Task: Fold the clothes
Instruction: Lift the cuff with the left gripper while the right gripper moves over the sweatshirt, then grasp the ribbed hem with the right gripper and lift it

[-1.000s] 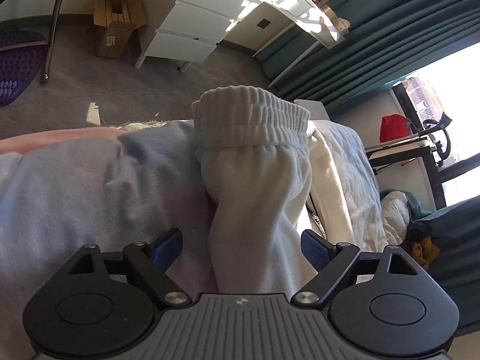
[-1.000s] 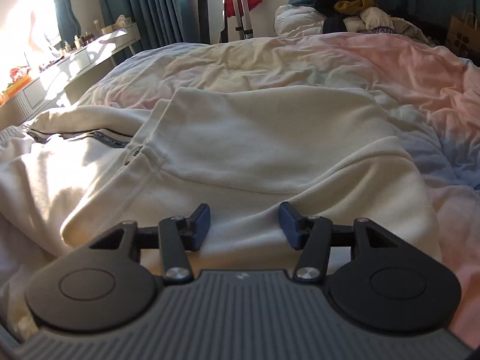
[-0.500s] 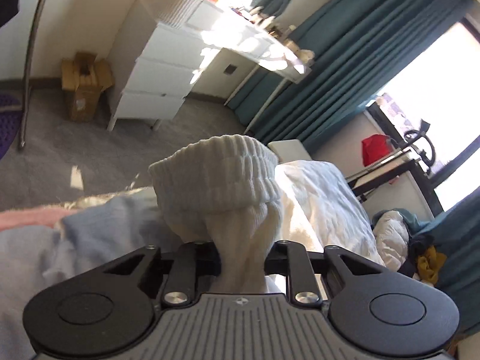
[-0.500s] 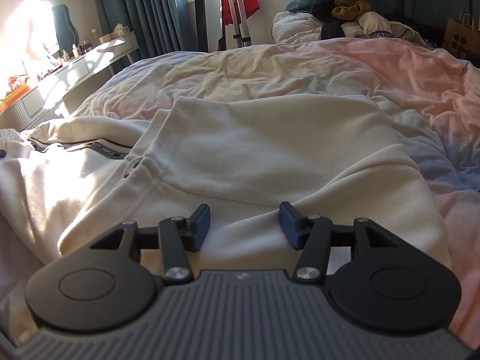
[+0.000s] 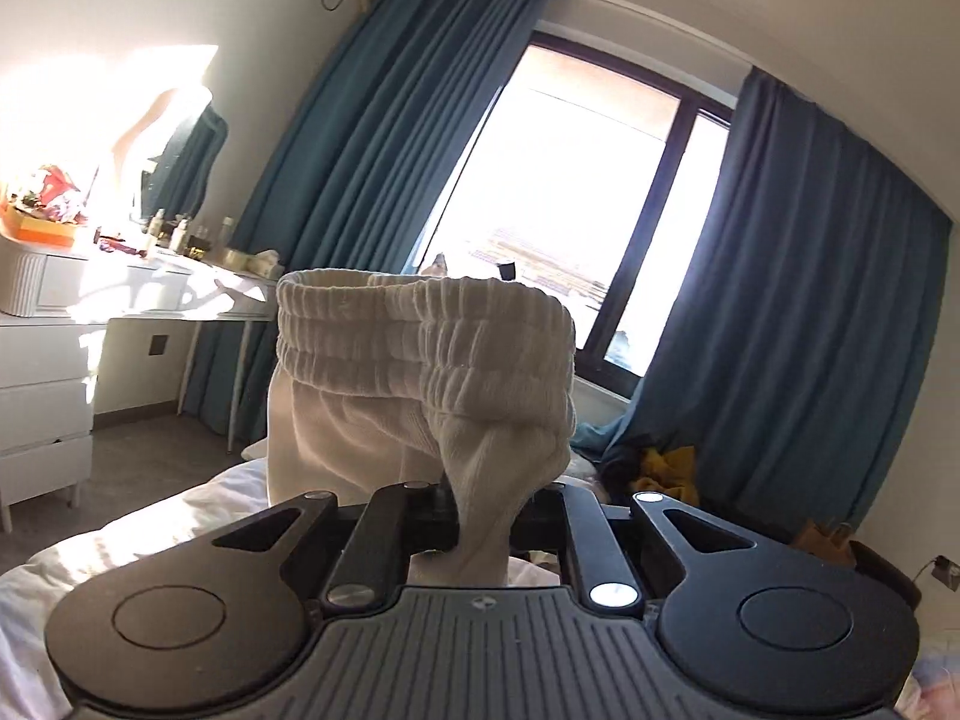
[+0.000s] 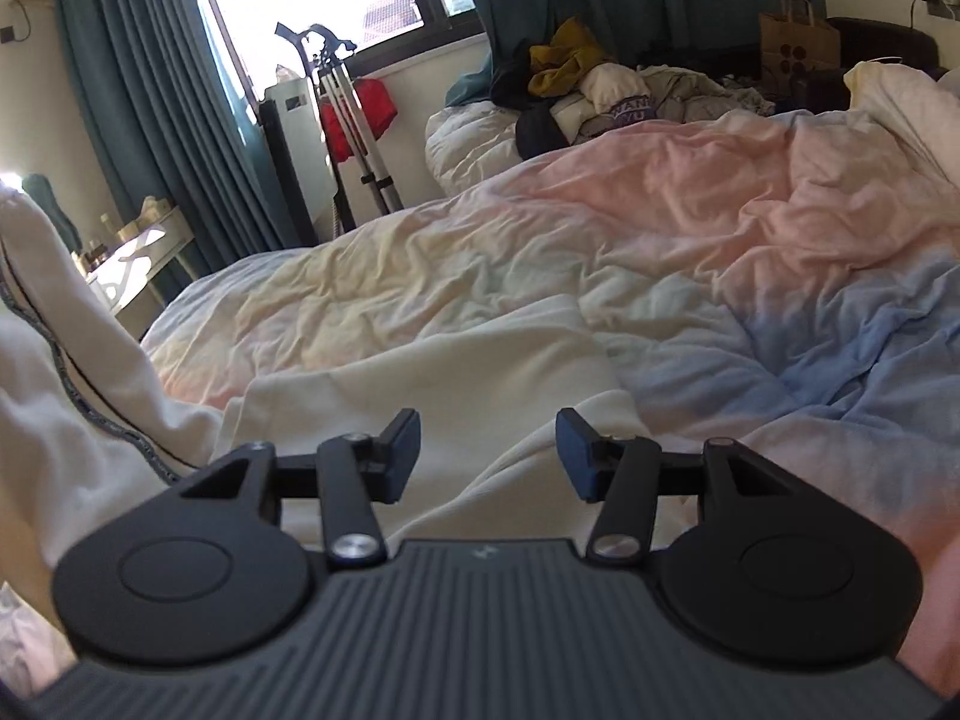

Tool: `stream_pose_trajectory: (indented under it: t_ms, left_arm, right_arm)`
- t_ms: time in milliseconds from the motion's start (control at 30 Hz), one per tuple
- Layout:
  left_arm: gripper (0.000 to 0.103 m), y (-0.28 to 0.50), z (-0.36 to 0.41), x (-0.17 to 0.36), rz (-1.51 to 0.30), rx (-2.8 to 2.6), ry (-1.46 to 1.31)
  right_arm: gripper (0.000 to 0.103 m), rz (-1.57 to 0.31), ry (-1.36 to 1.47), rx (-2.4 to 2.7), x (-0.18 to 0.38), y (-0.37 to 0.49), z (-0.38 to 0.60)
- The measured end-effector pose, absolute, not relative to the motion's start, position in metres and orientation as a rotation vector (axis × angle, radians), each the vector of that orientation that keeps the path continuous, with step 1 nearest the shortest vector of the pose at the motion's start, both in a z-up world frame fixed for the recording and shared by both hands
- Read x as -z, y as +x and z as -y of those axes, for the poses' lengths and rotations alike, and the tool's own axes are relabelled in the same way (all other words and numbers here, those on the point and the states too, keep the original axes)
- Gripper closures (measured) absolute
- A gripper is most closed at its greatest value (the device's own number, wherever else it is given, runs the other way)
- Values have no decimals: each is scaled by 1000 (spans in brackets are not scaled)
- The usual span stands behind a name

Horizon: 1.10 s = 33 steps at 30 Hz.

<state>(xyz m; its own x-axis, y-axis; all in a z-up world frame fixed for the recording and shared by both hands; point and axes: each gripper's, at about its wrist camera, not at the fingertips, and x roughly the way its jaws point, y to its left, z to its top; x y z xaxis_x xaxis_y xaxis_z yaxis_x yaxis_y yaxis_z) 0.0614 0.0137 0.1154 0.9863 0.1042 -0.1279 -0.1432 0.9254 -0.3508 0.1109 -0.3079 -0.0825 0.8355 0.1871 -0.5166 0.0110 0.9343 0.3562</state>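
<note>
Your left hand-held gripper point(image 5: 483, 525) is pinched on the cream sweatpants point(image 5: 420, 372) just below the ribbed waistband point(image 5: 426, 330), holding that end raised above the bed point(image 6: 690, 276). Your right hand-held gripper point(image 6: 485, 456) is spread, gripping nothing, low over the rest of the sweatpants lying on the rumpled duvet point(image 6: 780, 228).
</note>
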Motion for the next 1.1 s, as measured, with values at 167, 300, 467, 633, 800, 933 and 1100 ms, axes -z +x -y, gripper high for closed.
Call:
stream_pose_trajectory:
  t_ms: [167,300,467,633,800,933,1100]
  left_arm:
    - [91,89,86,-101,-132,-6,-297]
    - [91,105,160,-55,-218,106,-236]
    - [92,118,233,24,-392,232,-125]
    - [91,109,243,64,-413,295,16]
    - [82,97,200,64,-465,359,125]
    - [55,80,170,67,-523,403,219]
    - [36,52,132,62,-537,429,223]
  right_arm:
    - [48,-512,564,-44,74,109,370]
    - [48,-448,737,-11,74,105,418]
    - [48,-367,789,-70,70,102,439]
    - [49,-432,836,-169,82,118,441]
    - [49,-535,960,-269,102,136,435]
    - [49,-600,1071,-347,116,146,429]
    - [49,-681,1019,-330,118,150,417]
